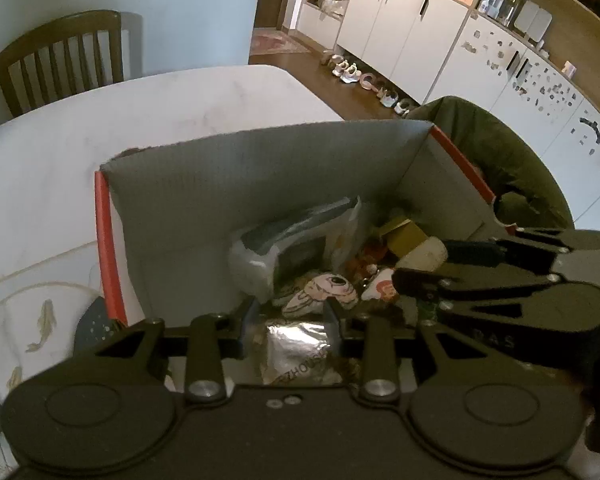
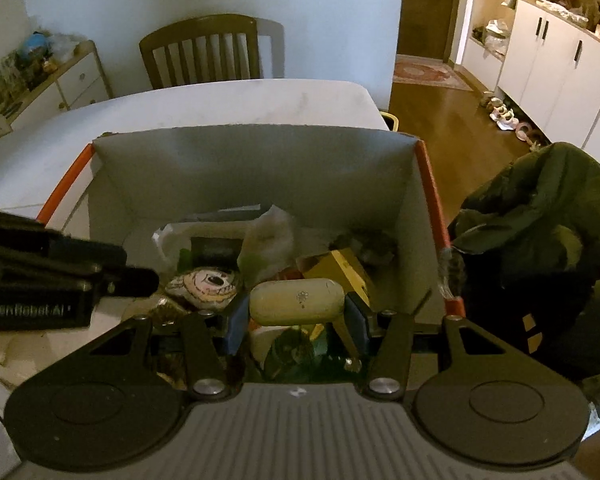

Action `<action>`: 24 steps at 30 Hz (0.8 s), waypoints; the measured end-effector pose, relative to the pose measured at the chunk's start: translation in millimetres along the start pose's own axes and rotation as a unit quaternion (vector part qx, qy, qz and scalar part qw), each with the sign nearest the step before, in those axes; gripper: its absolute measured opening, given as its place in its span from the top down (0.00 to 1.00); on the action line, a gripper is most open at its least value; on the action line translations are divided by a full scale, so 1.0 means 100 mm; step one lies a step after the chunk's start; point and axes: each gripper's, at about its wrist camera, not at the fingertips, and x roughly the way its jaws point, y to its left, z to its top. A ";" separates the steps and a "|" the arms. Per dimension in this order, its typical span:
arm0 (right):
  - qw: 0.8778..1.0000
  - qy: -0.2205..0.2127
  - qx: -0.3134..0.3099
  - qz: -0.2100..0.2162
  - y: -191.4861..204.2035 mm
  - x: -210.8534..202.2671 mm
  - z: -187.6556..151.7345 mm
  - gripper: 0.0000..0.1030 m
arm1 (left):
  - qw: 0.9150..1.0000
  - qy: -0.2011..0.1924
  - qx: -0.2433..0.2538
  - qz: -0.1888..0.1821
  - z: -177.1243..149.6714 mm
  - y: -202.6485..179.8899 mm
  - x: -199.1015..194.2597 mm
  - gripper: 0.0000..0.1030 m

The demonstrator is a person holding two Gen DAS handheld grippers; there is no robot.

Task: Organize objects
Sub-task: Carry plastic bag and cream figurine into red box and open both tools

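Observation:
An open cardboard box (image 1: 260, 168) with red edges, also in the right wrist view (image 2: 260, 168), stands on the white table and holds several mixed items. My left gripper (image 1: 290, 328) is over the box's near side, shut on a silver foil packet (image 1: 296, 350). My right gripper (image 2: 296, 316) is shut on a cream oval case (image 2: 296, 302) above the box contents; the case and this gripper show at the right of the left wrist view (image 1: 424, 256). A pink-and-white printed pouch (image 2: 204, 282) and a yellow carton (image 2: 348, 268) lie inside.
The white table (image 1: 160, 112) stretches beyond the box, with a wooden chair (image 2: 202, 50) at its far end. A dark green jacket (image 2: 540, 240) hangs on a seat to the right. A fish-print cloth (image 1: 32, 320) lies left of the box. White cabinets (image 1: 412, 16) line the far right.

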 end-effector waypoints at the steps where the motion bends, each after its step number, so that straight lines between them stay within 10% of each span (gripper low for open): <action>1: 1.000 0.003 -0.001 0.000 0.00 0.03 0.01 0.51 | 1.000 0.000 0.001 0.000 0.00 0.00 0.00 0.67; 24: 1.000 0.000 0.001 0.025 0.04 -0.18 0.01 0.42 | 0.999 -0.031 0.010 -0.002 -0.14 -0.07 -0.27 0.41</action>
